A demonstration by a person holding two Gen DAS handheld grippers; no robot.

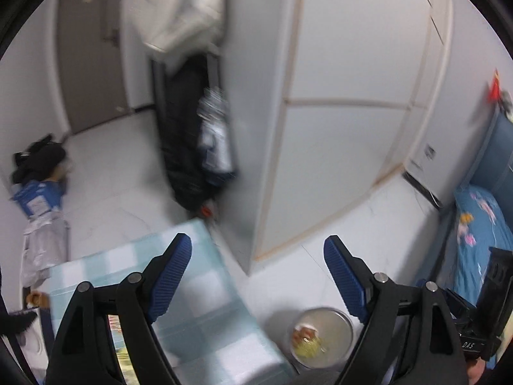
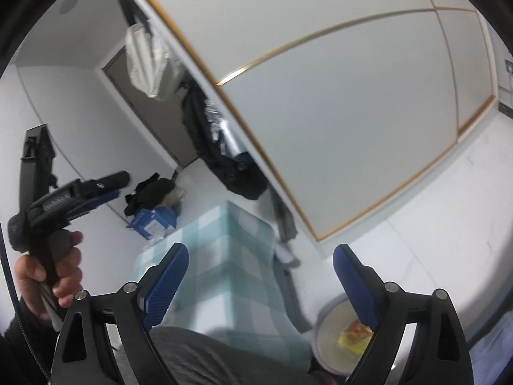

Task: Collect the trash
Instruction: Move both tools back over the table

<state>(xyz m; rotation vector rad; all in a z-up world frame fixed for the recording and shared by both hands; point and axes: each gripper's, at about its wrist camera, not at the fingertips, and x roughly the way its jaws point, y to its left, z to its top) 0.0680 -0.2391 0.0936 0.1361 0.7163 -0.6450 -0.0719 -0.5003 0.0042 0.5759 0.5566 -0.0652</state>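
A round grey trash bin [image 1: 322, 337] stands on the white floor beside a table, with yellow and orange scraps [image 1: 307, 341] lying in it. The same bin [image 2: 340, 337] shows low in the right wrist view, partly behind a finger. My left gripper [image 1: 258, 250] is open, high above the table corner and the bin, nothing between its blue pads. My right gripper [image 2: 261, 258] is open too and holds nothing. In the right wrist view a hand [image 2: 48, 276] grips the other tool's handle at the left.
A table with a teal checked cloth [image 1: 205, 292] fills the lower middle. A white wardrobe [image 1: 336, 128] rises behind it. Dark clothes and a blue box [image 1: 37, 197] lie by the left wall. A bed with a blue cover [image 1: 481, 240] is at the right.
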